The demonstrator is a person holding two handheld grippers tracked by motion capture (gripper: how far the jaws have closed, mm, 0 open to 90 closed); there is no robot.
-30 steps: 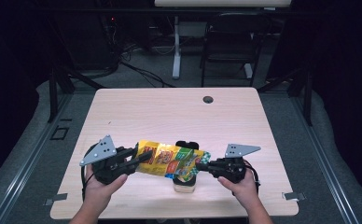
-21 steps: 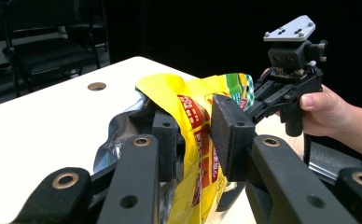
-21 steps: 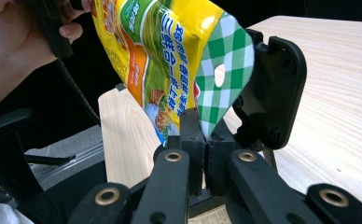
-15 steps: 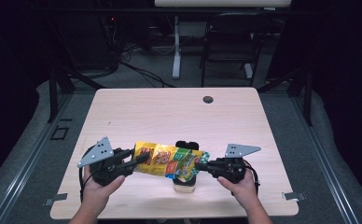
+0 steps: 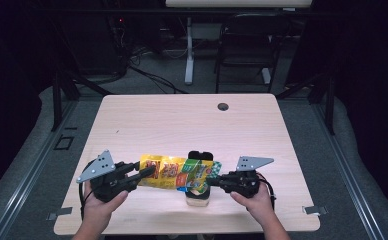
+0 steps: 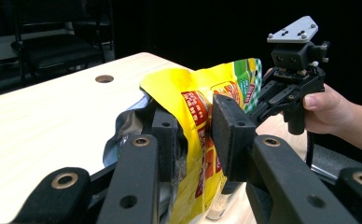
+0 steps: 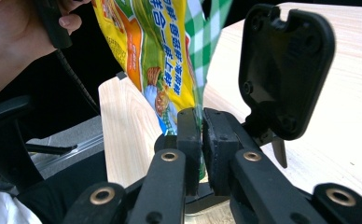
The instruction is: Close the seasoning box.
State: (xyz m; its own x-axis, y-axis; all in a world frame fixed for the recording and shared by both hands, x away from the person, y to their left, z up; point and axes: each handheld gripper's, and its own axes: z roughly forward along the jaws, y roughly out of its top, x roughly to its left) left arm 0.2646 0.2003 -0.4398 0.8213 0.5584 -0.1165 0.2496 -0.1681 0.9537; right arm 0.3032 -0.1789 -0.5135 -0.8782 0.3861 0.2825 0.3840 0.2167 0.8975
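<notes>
In the high view two hands are coming in from 6 o'clock, each w/ a gripper, and a bag [image 5: 178,173] is hanging stretched between them above the tabletop's [image 5: 182,125] near edge.

L gripper [image 5: 144,173] is sitting at abt 8 o'clock of the tabletop, pointing toward 3 o'clock. In the left gripper view its fingers [image 6: 233,135] are standing partly apart w/ the bag's yellow open end [image 6: 195,126] passing between them; the silver lining is showing at the mouth. One finger looks to be lying against the foil, the other just beside the yellow face; can't tell if both are pressing.

R gripper [image 5: 215,178] is sitting at abt 5 o'clock, pointing toward 9 o'clock. In the right gripper view its fingers [image 7: 188,140] are pinching the bag's green-checked edge [image 7: 202,56], nearly closed w/ only the thin film between them. These fingers have just been easing open a little, bag edge between them.

Under the bag's R half a jar [image 5: 198,196] is standing upright on the tabletop, its black flip lid [image 5: 200,155] tilting up behind the bag at 12 o'clock of the jar. The right gripper view is showing that lid [image 7: 284,70] close up, just beside the fingers.

Farther off, a round grommet [image 5: 223,106] is sitting near the tabletop's far edge, at abt 1 o'clock. Beyond that, chair [image 5: 242,55] and desk legs on the dark floor.
</notes>
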